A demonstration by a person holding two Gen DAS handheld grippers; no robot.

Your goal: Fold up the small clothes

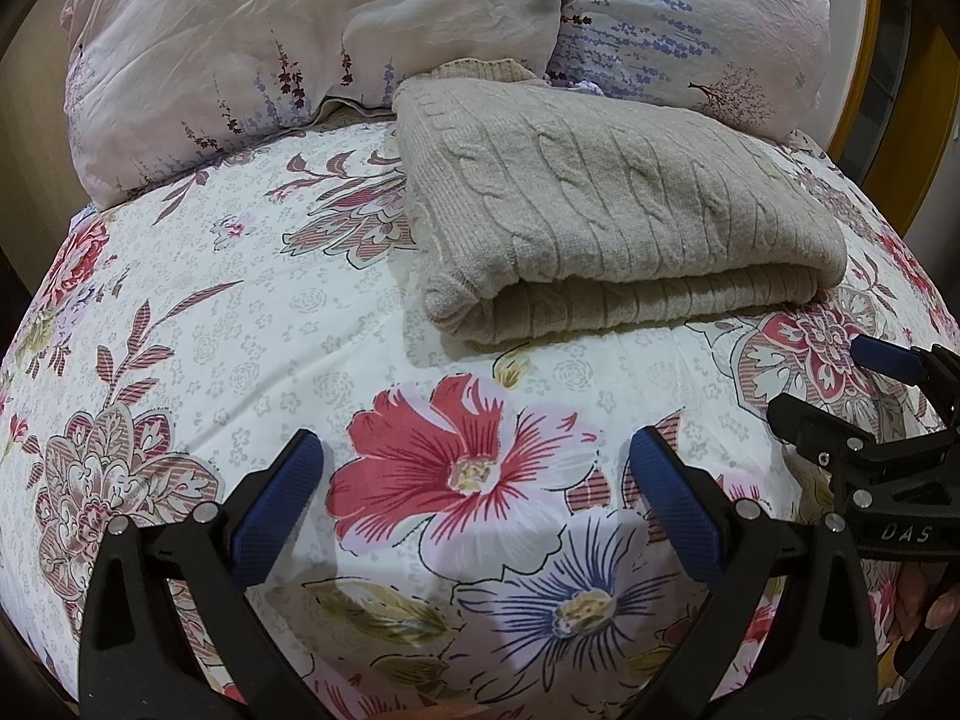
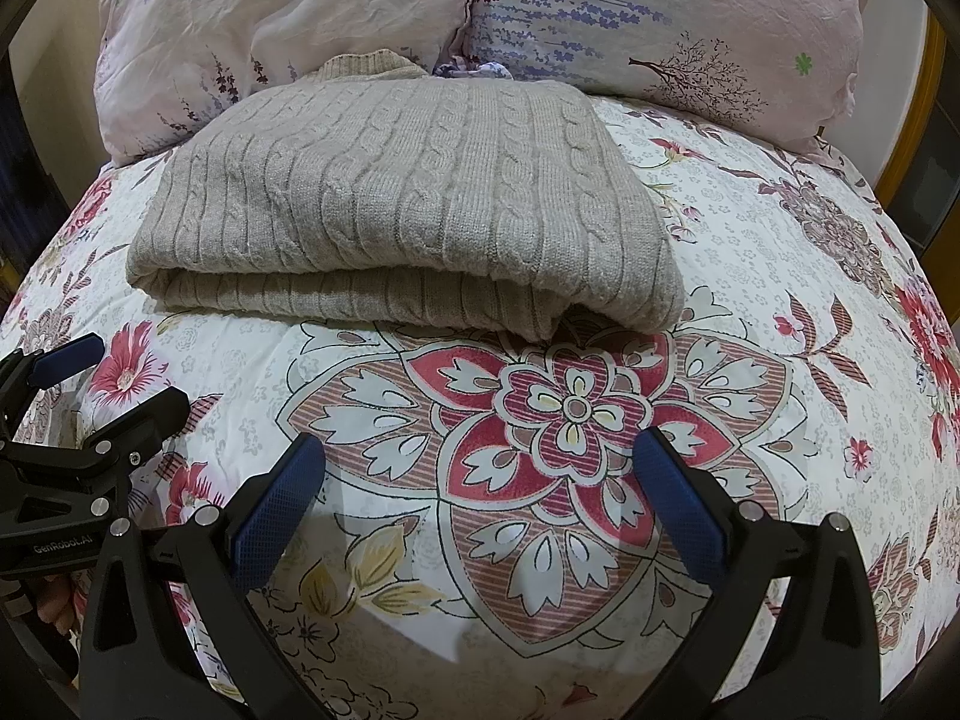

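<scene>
The beige cable-knit sweater (image 1: 606, 204) lies folded into a thick rectangle on the flowered bedspread (image 1: 240, 324), its doubled fold edge facing near and its ribbed collar at the far side, just against the two pillows (image 1: 288, 42). In the right wrist view the same sweater (image 2: 408, 198) sits far of a large red medallion in the print.

Both grippers hover over the bedspread near of the garment, apart from it. The left gripper (image 1: 477, 456) has its jaws wide and holds nothing; the right gripper (image 2: 480, 462) is likewise spread wide and empty. Each shows at the edge of the other's view.

Judging by the stacked layers, the fold looks complete or nearly so. If one more fold or a tidy-up is wanted, each gripper would do well to take a near corner through all layers at once, since a thick, soft knit tends to slip layer over layer, and to lift both corners evenly so the edges stay aligned.

No container, basket or drawer is visible; the sweater rests directly on the bed.
</scene>
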